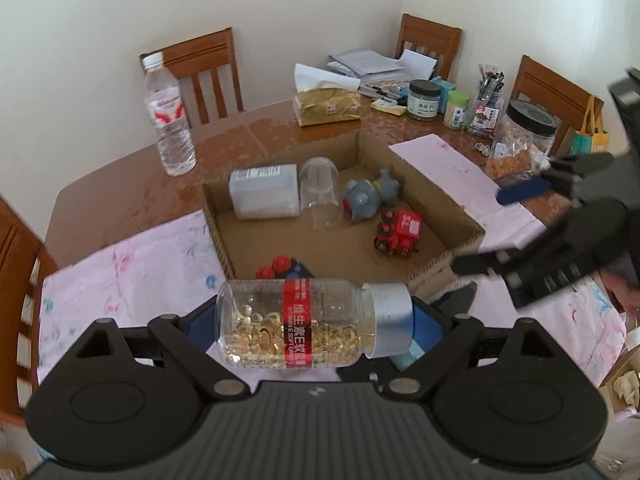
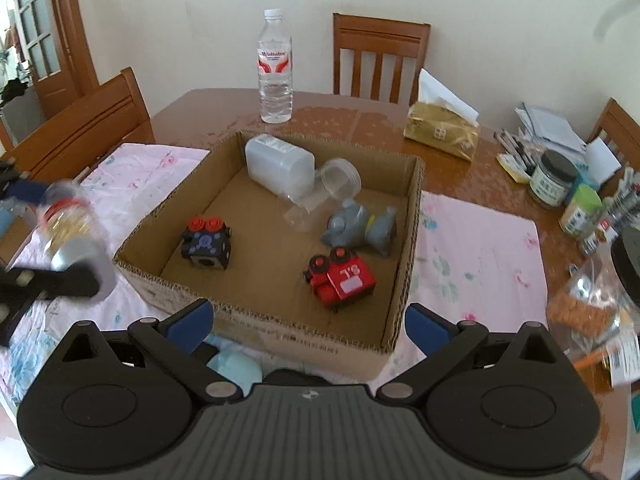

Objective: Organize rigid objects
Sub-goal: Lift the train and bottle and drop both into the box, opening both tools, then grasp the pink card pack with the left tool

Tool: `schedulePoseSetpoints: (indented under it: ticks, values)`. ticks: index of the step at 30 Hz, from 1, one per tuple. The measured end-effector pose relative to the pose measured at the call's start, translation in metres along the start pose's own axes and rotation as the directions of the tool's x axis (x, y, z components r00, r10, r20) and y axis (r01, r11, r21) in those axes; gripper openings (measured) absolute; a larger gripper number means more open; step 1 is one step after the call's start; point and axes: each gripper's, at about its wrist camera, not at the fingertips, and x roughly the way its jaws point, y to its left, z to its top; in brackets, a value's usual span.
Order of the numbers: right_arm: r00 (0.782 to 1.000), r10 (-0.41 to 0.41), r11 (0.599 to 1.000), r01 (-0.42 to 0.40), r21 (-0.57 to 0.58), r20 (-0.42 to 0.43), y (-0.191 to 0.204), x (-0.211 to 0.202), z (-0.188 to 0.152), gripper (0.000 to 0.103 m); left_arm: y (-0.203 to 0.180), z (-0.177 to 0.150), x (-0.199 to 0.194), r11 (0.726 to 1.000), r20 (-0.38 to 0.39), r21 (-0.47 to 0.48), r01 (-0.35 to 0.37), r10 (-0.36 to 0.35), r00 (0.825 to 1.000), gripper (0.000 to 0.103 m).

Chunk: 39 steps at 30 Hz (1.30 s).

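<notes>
My left gripper (image 1: 316, 326) is shut on a clear vitamin bottle (image 1: 296, 324) with yellow capsules, a red label and a silver cap, held sideways just before the near wall of the cardboard box (image 1: 436, 200). The bottle shows blurred at the left of the right wrist view (image 2: 72, 232). The box (image 2: 412, 216) holds a white container (image 2: 280, 166), a clear jar (image 2: 324, 192), a grey toy (image 2: 360, 226), a red toy train (image 2: 342, 280) and a black toy with red wheels (image 2: 208, 242). My right gripper (image 2: 308, 324) is open and empty at the box's near wall; it shows in the left wrist view (image 1: 520, 224).
The box stands on a pink cloth (image 2: 480, 248) on a brown table (image 2: 360, 116). A water bottle (image 2: 275, 68) stands behind the box, a tissue box (image 2: 440, 130) and several jars (image 2: 554, 178) to the right. A big black-lidded jar (image 2: 600, 280) is close at right. Chairs surround the table.
</notes>
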Motion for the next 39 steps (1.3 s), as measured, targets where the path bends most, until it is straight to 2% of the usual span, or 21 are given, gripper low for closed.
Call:
schedulePoseSetpoints:
  ticks: [13, 18, 21, 29, 39]
  values:
    - [0.994, -0.110, 0.989, 0.109, 0.099, 0.007, -0.004, -0.028, -0.014, 0.103, 0.020, 0.058, 0.073, 0.995, -0.009, 0.091, 0.038, -0.038, 0.999, 0.093]
    - [0.986, -0.170, 0.977, 0.168, 0.134, 0.001, -0.007, -0.042, -0.021, 0.103, 0.031, 0.068, 0.098, 0.996, -0.011, 0.082, 0.018, -0.018, 1.000, 0.093]
    - [0.981, -0.192, 0.970, 0.192, 0.150, -0.013, -0.008, -0.047, -0.028, 0.103, 0.038, 0.072, 0.107, 0.997, 0.005, 0.077, -0.028, 0.028, 1.000, 0.094]
    - [0.976, -0.210, 0.960, 0.217, 0.179, -0.058, -0.013, -0.038, -0.041, 0.103, 0.050, 0.066, 0.090, 0.999, 0.033, 0.039, -0.028, 0.027, 0.999, 0.099]
    - [0.975, -0.208, 0.957, 0.219, 0.189, -0.077, -0.011, -0.027, -0.048, 0.103, 0.050, 0.032, 0.054, 0.999, 0.059, -0.018, -0.046, 0.047, 0.997, 0.102]
